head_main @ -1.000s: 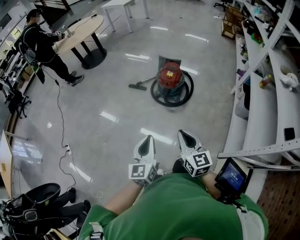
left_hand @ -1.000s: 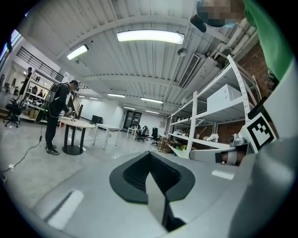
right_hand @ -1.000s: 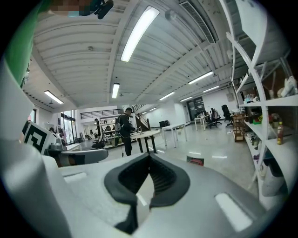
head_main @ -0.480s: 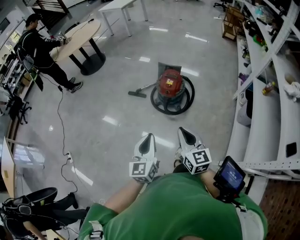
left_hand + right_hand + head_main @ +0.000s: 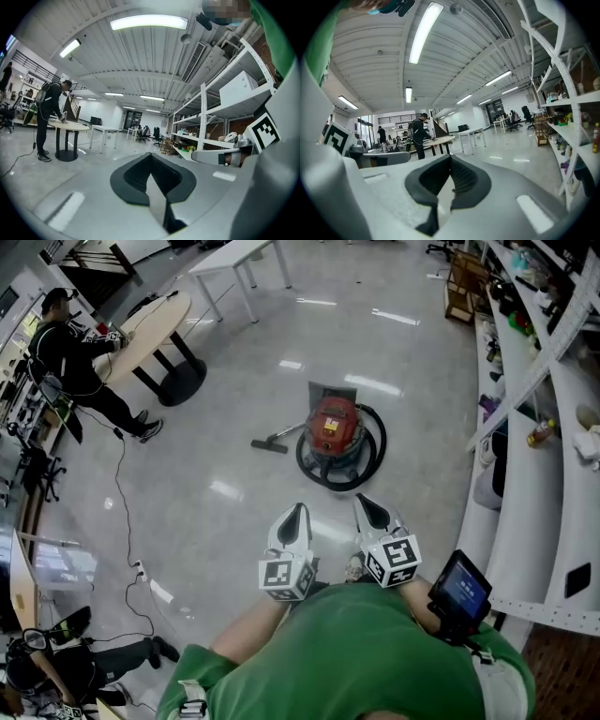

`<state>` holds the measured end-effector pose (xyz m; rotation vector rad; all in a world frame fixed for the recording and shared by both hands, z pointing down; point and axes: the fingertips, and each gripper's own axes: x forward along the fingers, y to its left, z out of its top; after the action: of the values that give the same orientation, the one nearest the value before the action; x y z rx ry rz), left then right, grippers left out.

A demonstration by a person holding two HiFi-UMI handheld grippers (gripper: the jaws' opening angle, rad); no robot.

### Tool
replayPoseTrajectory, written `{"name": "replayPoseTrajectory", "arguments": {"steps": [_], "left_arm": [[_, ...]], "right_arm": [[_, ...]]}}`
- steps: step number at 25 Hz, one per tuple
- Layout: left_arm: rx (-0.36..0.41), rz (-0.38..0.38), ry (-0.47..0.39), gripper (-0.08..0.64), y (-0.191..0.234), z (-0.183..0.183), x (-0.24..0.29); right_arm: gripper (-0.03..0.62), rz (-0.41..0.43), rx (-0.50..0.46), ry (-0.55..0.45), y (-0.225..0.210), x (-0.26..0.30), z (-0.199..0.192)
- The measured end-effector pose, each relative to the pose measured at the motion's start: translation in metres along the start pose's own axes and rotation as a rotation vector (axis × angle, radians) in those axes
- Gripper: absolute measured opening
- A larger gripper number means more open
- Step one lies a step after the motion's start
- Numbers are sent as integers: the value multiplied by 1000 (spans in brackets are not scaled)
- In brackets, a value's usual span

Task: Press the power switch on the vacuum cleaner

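Observation:
The vacuum cleaner [image 5: 330, 427] is a red drum standing on the glossy floor ahead, with a black hose coiled round its base. Its floor nozzle [image 5: 266, 444] lies to its left. I hold both grippers close to my chest, well short of the vacuum, tips pointing forward. My left gripper [image 5: 298, 514] is shut with nothing between the jaws, as the left gripper view [image 5: 151, 155] also shows. The right gripper [image 5: 364, 505] is likewise shut and empty [image 5: 451, 160]. Neither gripper view shows the vacuum.
White shelving [image 5: 548, 418] with small items runs along the right side. A round table [image 5: 148, 326] with a person [image 5: 70, 357] beside it stands at the far left, and a white table [image 5: 234, 254] behind it. A cable [image 5: 120, 502] trails over the floor at left.
The vacuum cleaner has slid lower in the head view, so it stands nearer to me. Both grippers keep the same shut pose in front of my chest.

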<state>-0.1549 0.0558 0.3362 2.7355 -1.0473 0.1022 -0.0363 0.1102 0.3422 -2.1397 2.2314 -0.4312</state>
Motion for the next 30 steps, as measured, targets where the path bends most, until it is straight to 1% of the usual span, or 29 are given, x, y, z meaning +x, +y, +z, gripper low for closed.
{"name": "replayPoseTrajectory", "arguments": {"steps": [3,8,12,16,26,30], "left_arm": [[14,-1,-2,8,-4,-2,28],[11,-12,16,8,-11,-2,49],[24,-24,14,8,-7,1,62],[13,-36,48,8,-5,-3,87],[19,-104,91,8,30,-18,175],[9,-120,127,8,49,-19,209]], "right_arm": [[2,-2,4,-5,-24,13,4],[2,-14,13,-11,-41,20,5],[2,-23,16,-7,-47,31,9],[2,-43,22,3,-64,46,8],[2,-109,24,44,-107,110,8],[2,-138,35,65,-121,142,8]]}}
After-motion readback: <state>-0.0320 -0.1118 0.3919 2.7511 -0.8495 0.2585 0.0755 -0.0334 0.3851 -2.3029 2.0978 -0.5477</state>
